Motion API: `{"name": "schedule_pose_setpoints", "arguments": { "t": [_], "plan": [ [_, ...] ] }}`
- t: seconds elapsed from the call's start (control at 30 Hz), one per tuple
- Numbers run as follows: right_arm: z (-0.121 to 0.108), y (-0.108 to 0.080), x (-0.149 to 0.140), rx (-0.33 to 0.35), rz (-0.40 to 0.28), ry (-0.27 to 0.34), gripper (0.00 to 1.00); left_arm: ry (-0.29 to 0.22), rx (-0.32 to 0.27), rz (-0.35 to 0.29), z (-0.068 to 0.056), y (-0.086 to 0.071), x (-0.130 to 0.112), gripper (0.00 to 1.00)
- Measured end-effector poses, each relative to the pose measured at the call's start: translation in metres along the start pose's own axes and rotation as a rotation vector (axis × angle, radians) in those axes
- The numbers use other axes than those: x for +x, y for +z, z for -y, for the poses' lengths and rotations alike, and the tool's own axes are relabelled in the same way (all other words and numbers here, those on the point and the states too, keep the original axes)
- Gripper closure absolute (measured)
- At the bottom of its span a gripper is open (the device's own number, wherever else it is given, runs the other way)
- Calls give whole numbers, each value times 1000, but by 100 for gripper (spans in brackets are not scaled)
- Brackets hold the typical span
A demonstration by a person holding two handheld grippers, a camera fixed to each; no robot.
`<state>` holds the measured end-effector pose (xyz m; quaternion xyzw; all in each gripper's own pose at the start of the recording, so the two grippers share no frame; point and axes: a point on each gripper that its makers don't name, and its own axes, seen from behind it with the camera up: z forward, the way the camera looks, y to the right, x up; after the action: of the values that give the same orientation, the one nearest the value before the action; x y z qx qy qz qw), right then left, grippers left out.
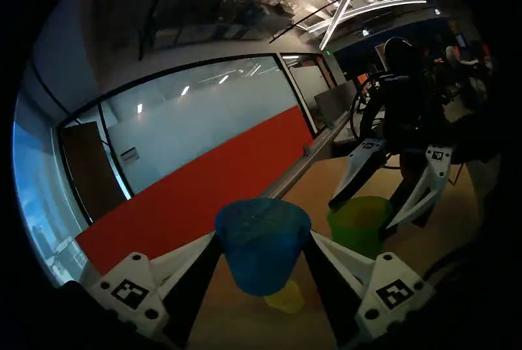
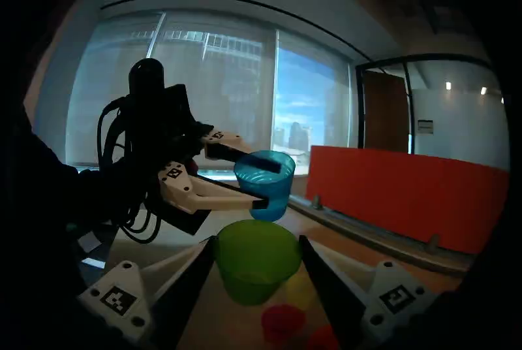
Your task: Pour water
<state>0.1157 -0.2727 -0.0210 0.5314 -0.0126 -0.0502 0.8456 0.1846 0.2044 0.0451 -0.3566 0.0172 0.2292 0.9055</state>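
Left gripper view: blue plastic cup (image 1: 263, 255) clamped in left gripper (image 1: 263, 239), green plastic cup (image 1: 357, 229) in right gripper (image 1: 362, 215); slow tilt advised.

Yellow cup (image 1: 285, 298) — half behind blue cup (image 1: 262, 252)

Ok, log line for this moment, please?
left gripper: shut on blue cup | right gripper: shut on green cup | cups: apart, near upright | pour: not yet begun | yellow cup: on table

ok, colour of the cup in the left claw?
Blue; the cup shows best in the left gripper view.
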Motion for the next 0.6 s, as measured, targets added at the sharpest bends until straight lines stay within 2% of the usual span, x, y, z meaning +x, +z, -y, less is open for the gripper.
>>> {"name": "schedule_pose_setpoints", "arguments": {
  "t": [0.6],
  "plan": [
    [-2,2,6,-7,-21,0,4,-13,-6,-1,-1,2,-1,15]
  ]
}}
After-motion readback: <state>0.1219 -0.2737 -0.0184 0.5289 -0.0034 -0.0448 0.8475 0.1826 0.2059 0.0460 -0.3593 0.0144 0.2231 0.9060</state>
